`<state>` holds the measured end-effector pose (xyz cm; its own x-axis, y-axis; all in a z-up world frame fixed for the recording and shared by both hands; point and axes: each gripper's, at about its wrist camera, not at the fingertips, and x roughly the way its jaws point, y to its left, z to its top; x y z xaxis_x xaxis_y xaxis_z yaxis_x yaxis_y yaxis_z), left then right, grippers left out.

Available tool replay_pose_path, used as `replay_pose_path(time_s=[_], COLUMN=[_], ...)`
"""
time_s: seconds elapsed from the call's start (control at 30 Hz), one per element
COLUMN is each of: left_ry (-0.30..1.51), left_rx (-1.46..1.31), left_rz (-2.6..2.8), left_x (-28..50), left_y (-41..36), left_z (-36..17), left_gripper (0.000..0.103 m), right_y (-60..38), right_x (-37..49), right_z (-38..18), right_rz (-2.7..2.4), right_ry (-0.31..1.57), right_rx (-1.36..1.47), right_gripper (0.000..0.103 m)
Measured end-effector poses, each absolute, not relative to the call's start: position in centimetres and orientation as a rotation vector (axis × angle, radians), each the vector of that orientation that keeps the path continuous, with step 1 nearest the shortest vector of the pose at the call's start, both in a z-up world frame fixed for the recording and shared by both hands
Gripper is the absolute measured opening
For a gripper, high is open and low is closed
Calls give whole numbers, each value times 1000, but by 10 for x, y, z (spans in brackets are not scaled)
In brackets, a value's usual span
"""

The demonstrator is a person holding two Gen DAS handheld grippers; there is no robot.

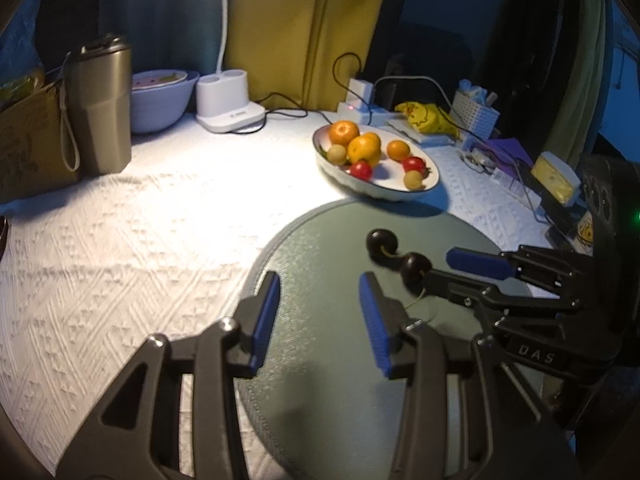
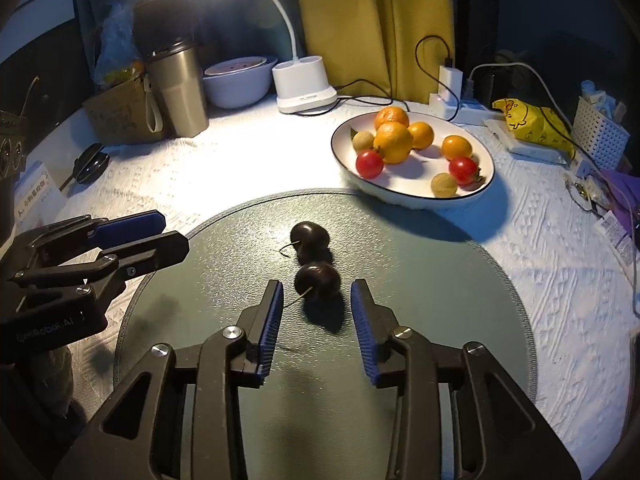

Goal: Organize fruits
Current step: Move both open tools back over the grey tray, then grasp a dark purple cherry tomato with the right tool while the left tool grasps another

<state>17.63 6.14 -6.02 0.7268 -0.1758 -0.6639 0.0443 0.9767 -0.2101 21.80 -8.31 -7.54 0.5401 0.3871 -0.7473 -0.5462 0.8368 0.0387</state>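
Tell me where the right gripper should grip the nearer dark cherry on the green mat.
Grip the nearer dark cherry across its round body, coming from above and behind. The right gripper is open just short of it; its thin stem points toward the left pad and would likely slip.

A white textured tablecloth (image 2: 200, 168) covers the table, lit by a white gooseneck lamp (image 2: 304, 84) – its bulb glares at the top. Behind hangs a mustard-yellow curtain (image 2: 360, 20) – the rest of the room is dark and bluish.
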Motion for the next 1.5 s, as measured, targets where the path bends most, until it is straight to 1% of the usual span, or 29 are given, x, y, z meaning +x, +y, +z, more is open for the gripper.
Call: replay_pose_path(time_s=[0.37, 0.93, 0.97, 1.07, 1.5], left_ry=[766, 783, 784, 789, 798], left_rx=[-203, -193, -192, -185, -154], left_rz=[-111, -129, -129, -129, -162], left_x=[182, 197, 198, 200, 218], left_y=[73, 64, 63, 60, 33], left_z=[-71, -75, -76, -76, -69], left_gripper=[42, 42, 42, 42, 42], right_y=[-72, -76, -76, -75, -97], right_x=[230, 245, 245, 245, 251], right_z=[-85, -97, -97, -97, -85], right_rz=[537, 526, 530, 547, 537], right_ry=[855, 908, 909, 904, 871], right_rx=[-203, -211, -210, -207, -172], right_gripper=[38, 38, 37, 31, 31])
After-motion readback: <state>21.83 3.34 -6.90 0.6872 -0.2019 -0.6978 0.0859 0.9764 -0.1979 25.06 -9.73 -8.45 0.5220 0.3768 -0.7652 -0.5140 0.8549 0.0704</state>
